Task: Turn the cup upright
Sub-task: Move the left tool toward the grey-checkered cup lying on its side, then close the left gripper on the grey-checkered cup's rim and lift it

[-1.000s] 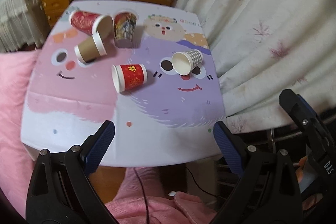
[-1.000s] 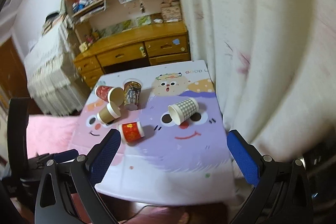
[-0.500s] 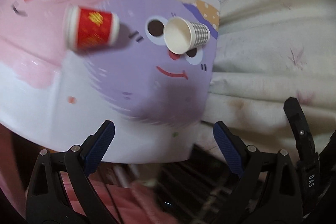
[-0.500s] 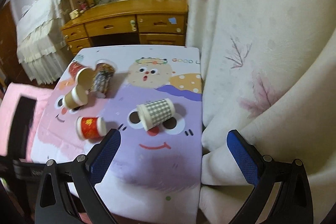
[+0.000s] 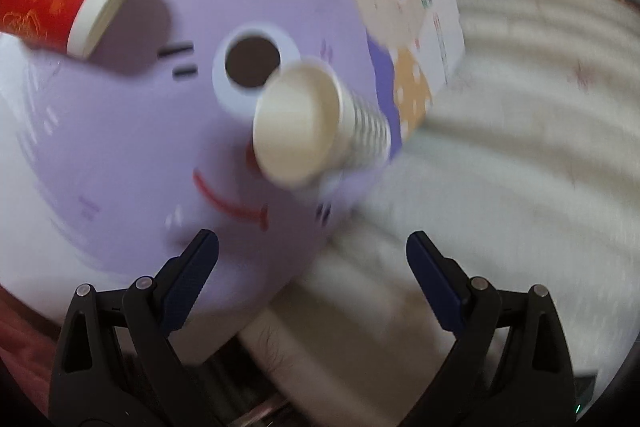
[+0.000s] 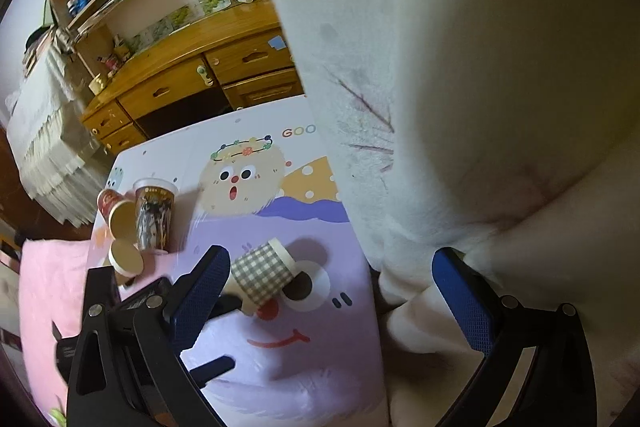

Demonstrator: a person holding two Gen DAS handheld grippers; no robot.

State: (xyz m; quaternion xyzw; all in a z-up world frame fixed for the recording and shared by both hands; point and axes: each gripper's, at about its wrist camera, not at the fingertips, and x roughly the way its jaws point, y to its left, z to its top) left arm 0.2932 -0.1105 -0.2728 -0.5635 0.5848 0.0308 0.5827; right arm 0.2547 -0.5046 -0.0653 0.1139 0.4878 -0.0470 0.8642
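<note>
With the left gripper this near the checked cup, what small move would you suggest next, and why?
Probably ease the left gripper forward until its open jaws straddle the checked cup. The cup lies on its side, mouth toward the gripper, not yet between the fingers.

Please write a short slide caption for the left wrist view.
Open left gripper faces the mouth of a checked cup lying on its side.
</note>
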